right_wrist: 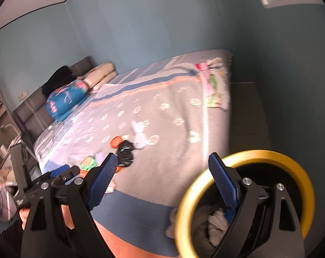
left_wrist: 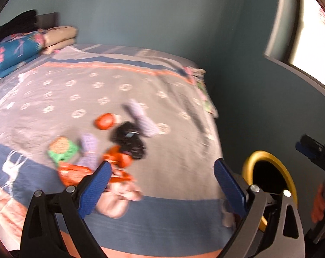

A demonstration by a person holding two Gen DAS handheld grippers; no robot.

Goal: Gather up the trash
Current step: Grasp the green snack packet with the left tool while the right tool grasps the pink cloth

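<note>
left gripper (left_wrist: 162,185) apparently spread, right gripper (right_wrist: 162,176) agape

Daylight from window (left_wrist: 308,32) at right; both views motion-blurred, fisheye-bent at edges, dark corner vignette.

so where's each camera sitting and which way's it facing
Left wrist: on the left gripper, looking across the bed at the trash pile; the right gripper shows at the right edge.
Right wrist: on the right gripper, above the yellow-rimmed bin, facing the bed; the left gripper shows lower left.
Shared: bed, pile, bin.
</note>
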